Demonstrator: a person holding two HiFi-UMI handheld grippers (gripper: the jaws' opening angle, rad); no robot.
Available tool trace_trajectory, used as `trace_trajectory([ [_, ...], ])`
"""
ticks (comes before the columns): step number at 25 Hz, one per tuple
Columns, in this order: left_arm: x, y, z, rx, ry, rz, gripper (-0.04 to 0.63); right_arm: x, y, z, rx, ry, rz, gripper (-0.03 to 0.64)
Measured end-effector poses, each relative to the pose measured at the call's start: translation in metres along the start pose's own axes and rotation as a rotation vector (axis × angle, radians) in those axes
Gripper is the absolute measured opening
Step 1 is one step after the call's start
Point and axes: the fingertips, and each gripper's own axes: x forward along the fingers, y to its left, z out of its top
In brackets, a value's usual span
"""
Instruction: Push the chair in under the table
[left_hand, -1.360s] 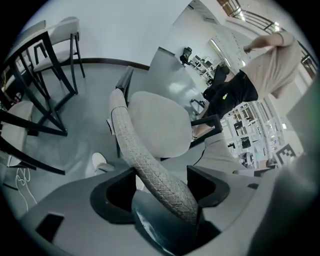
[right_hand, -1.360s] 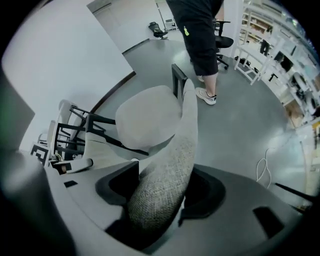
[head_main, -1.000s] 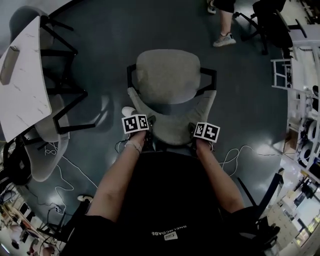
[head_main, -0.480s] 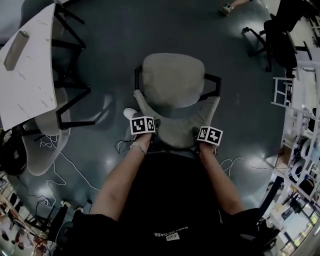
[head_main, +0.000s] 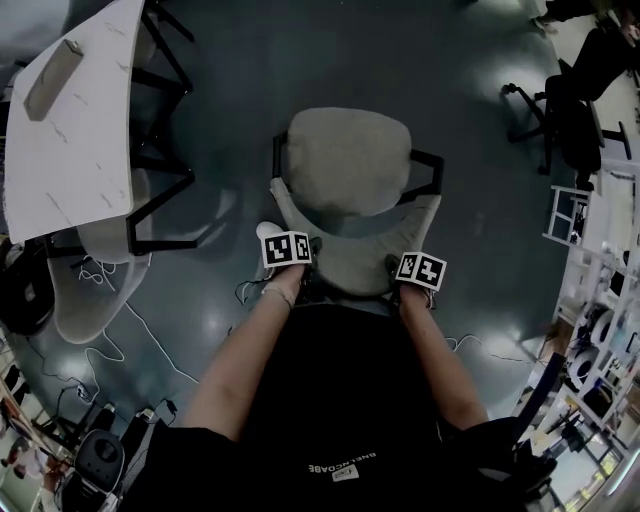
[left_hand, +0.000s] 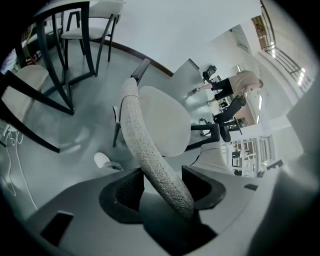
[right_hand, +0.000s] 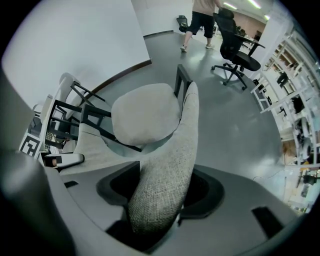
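A chair with a grey fabric seat (head_main: 345, 160) and a curved backrest (head_main: 355, 262) stands on the dark floor right in front of me. My left gripper (head_main: 292, 264) grips the left end of the backrest's top edge, and my right gripper (head_main: 412, 278) grips the right end. In the left gripper view the backrest's rim (left_hand: 145, 145) runs between the jaws of the left gripper (left_hand: 162, 186). The right gripper view shows the thick fabric edge (right_hand: 175, 150) filling the right gripper (right_hand: 160, 192). The white table (head_main: 70, 140) with black legs is at the upper left, apart from the chair.
A second grey chair (head_main: 95, 285) sits tucked under the table's near side. Cables (head_main: 110, 335) trail over the floor at the left. A black office chair (head_main: 575, 110) and white shelving (head_main: 600, 290) stand at the right. A person (right_hand: 202, 20) walks far off.
Both grippers and the chair have travelled across the floor together. The table has come nearer and further into the head view. The walking person's feet have left the top edge.
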Motion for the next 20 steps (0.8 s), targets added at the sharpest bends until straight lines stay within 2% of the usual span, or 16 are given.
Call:
trace_trajectory([
  [8,-0.026,0.036,0.036,-0.033,-0.021,-0.008,0.242,0.009,0.056,0.024,-0.036,0.018,0.009,0.260],
  [15,-0.048,0.065,0.065,-0.091,-0.082,-0.020,0.242,0.016,0.103,0.050,-0.054,0.018,0.034,0.256],
  [20,-0.059,0.082,0.080,-0.137,-0.127,-0.025,0.242,0.020,0.124,0.065,0.013,0.038,0.079,0.225],
])
